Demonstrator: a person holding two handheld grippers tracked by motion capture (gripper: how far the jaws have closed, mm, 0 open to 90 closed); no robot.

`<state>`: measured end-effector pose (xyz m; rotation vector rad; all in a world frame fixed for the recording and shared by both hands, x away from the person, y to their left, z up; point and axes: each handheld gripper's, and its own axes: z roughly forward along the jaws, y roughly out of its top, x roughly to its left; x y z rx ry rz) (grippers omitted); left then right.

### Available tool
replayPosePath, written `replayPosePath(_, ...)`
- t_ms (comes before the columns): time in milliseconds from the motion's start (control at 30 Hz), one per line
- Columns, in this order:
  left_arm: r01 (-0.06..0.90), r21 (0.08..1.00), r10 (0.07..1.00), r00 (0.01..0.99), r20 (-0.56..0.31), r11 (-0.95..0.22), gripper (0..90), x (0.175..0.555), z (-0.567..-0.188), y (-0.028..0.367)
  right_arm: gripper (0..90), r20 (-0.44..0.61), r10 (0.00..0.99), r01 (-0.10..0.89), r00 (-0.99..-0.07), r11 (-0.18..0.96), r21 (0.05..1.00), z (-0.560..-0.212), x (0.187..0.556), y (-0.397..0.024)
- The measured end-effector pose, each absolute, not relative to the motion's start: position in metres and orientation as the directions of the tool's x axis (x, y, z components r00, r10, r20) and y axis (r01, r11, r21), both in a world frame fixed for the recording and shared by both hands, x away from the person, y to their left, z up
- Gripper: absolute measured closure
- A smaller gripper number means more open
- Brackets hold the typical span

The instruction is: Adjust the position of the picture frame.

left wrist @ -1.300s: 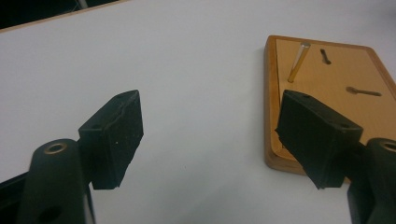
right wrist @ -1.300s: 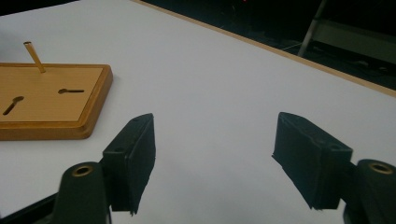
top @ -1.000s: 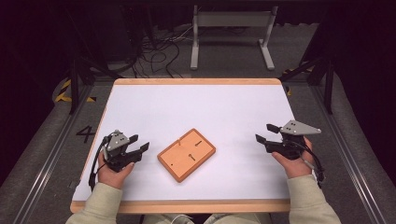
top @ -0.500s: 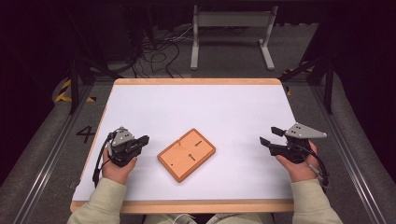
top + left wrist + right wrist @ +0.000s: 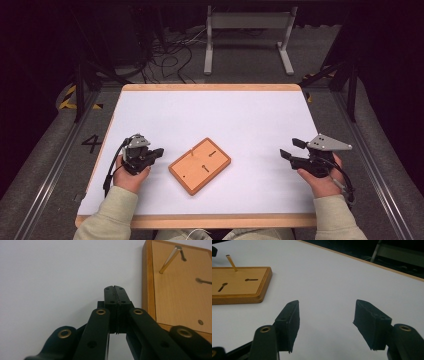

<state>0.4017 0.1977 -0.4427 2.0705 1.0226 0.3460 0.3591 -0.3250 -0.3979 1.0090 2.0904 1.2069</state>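
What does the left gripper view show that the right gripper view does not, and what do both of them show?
Left gripper view alone: its own tongs pressed shut with nothing between them, and a small round hole in the board's surface.

Right gripper view alone: its own tongs spread wide open above the table, the table's far wooden edge, and a dark floor with a metal frame beyond it.

Both: the white table top, the wooden board with its keyhole slots, and the thin brass pin standing in it.

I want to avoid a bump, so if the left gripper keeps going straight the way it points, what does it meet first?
Probably nothing: the left gripper, jaws shut, points along bare white table, with the wooden board just to its side. It might clip the board's edge; depth is unclear.
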Motion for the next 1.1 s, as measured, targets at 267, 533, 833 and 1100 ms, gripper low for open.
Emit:
replayPosePath(267, 0.621, 0.675, 0.755, 0.64, -0.141, -0.399, 90.0, 0.409, -0.453, 0.194, 38.1, -0.061, 0.793, 0.345, -0.606, 0.331, 0.878, -0.399, 0.36, -0.32)
replayPosePath(533, 0.629, 0.636, 0.718, 0.677, -0.163, -0.448, 90.0, 0.409, -0.456, 0.188, 38.2, -0.059, 0.788, 0.346, -0.613, 0.334, 0.877, -0.399, 0.36, -0.318)
replayPosePath(833, 0.622, 0.619, 0.676, 0.712, -0.192, -0.48, 90.0, 0.405, -0.453, 0.179, 38.2, -0.055, 0.783, 0.343, -0.619, 0.333, 0.878, -0.398, 0.36, -0.317)
replayPosePath(1100, 0.613, 0.601, 0.615, 0.751, -0.242, -0.512, 90.0, 0.4, -0.454, 0.17, 38.4, -0.053, 0.774, 0.342, -0.632, 0.339, 0.877, -0.398, 0.359, -0.31)
